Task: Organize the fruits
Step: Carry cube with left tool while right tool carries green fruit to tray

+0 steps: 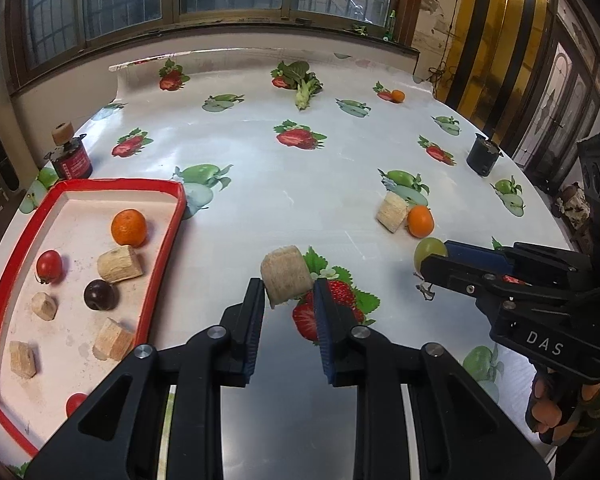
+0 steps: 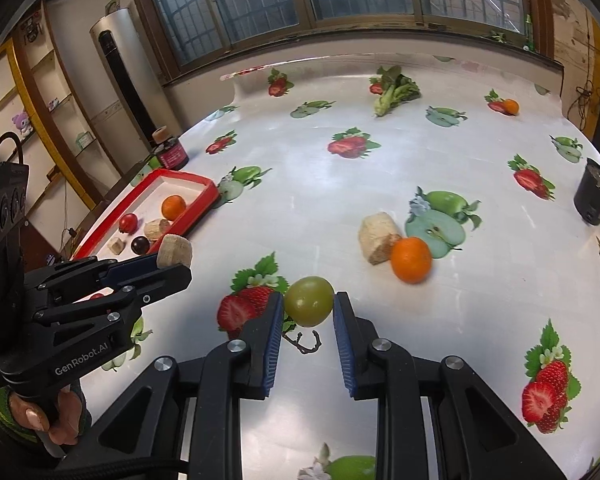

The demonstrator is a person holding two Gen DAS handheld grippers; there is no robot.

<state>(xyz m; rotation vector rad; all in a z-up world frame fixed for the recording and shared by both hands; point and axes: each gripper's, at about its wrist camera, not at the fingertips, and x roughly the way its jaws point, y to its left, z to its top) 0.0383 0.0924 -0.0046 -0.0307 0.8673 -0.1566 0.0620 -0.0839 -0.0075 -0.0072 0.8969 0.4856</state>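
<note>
Clearly both loads are up: the left gripper (image 1: 290, 300) clamps a cut sugarcane chunk (image 1: 285, 279), the right gripper (image 2: 308, 308) pinches a green grape (image 2: 309, 301). Best carry them level to the red tray (image 1: 168, 248), releasing low inside.

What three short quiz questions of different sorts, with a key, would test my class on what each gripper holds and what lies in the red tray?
1. True or false: the left gripper is shut on a green grape.
2. Multiple choice: what does the right gripper hold? A) an orange B) a green grape C) a wooden block
3. Short answer: which round fruits are fully in view inside the red tray, seen from the left wrist?

Key:
1. False; it is shut on a wooden block.
2. B
3. An orange, a red tomato and a dark plum, among wooden pieces; another red fruit is partly hidden at the near end.
</note>
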